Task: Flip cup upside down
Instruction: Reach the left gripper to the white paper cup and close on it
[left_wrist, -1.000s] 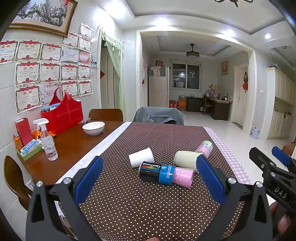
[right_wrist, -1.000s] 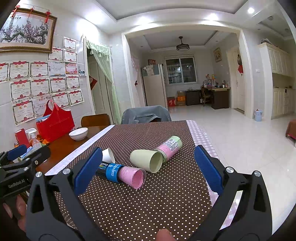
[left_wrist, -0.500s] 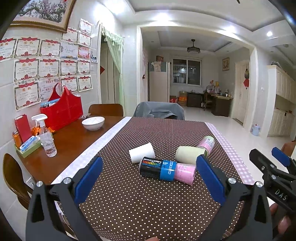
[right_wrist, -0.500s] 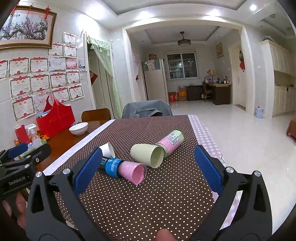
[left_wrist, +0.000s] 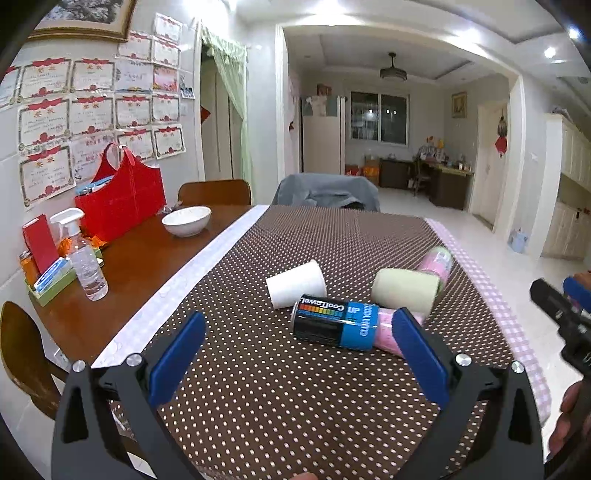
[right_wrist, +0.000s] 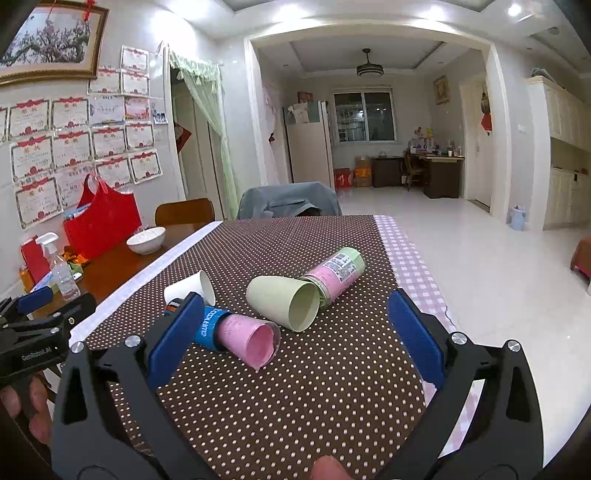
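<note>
Several cups lie on their sides on the brown dotted tablecloth (left_wrist: 258, 387). A white paper cup (left_wrist: 295, 283) (right_wrist: 192, 286) lies at the left. A black, blue and pink cup (left_wrist: 340, 325) (right_wrist: 236, 332) lies in front, its pink mouth facing the right wrist camera. A pale green cup (left_wrist: 404, 290) (right_wrist: 284, 301) lies beside a pink and green cup (left_wrist: 437, 260) (right_wrist: 338, 267). My left gripper (left_wrist: 295, 354) is open and empty, short of the cups. My right gripper (right_wrist: 291, 339) is open and empty, its left finger in front of the blue cup.
A wooden table (left_wrist: 136, 266) at the left carries a white bowl (left_wrist: 186, 220), a red bag (left_wrist: 120, 197), a spray bottle (left_wrist: 83, 258) and a small green tray (left_wrist: 50, 282). Chairs (left_wrist: 327, 192) stand at the far end. The tablecloth's checked right edge (right_wrist: 413, 266) borders the open floor.
Both grippers have moved slightly forward and lower toward the cups, which now look larger. The cups have not moved. Both grippers stay open.
</note>
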